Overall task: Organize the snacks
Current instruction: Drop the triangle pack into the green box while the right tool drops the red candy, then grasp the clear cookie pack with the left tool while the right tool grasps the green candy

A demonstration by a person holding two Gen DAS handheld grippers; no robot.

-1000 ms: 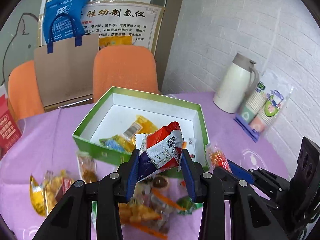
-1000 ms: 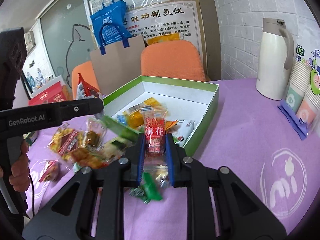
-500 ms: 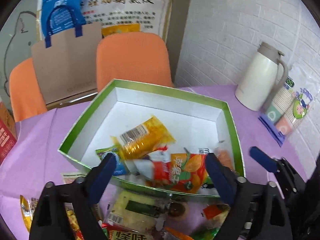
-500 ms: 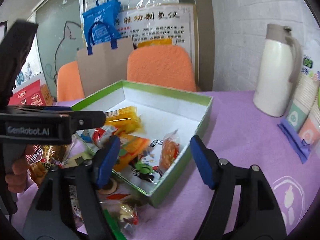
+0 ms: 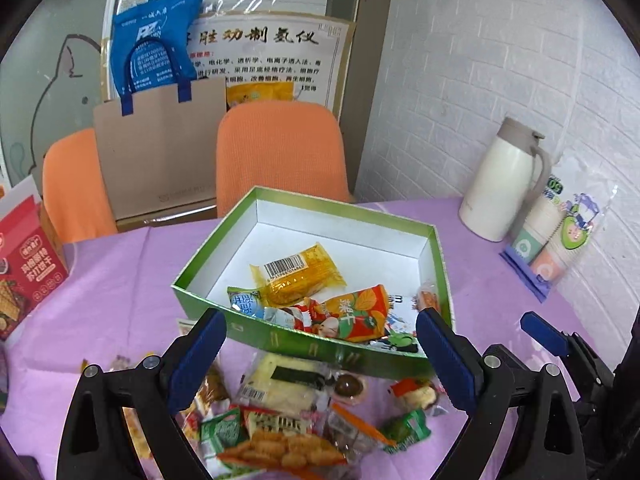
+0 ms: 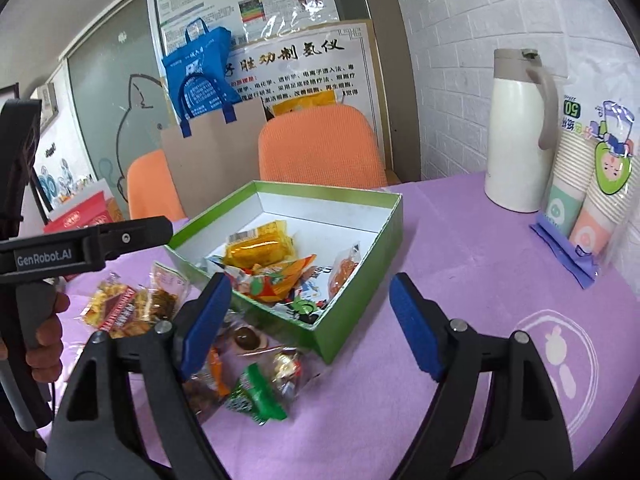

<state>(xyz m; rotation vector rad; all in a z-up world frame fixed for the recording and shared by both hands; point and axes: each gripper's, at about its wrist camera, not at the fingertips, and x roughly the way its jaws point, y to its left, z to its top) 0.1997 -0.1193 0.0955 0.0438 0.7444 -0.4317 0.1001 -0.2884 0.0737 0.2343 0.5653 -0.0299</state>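
Both grippers spread wide, empty, at the near side of the box.

Left gripper [image 5: 320, 354] hangs over the loose snacks [image 5: 280, 436] on the table [image 5: 120, 280], blue pads apart, nothing between them. Right gripper [image 6: 310, 322] likewise wide apart and empty, its pads flanking the near corner of the box [image 6: 360, 288]. The green box sits open on the purple cloth; inside lie a yellow pack [image 5: 298, 276], an orange-red pack [image 5: 352, 316] and a few smaller ones, crowded toward the near wall. More snacks lie on the table just in front of and left of the box. A hand [image 6: 46, 340] grips the left handle. Flask [image 6: 516, 136] and cups [image 6: 592, 184] stand well apart, right.
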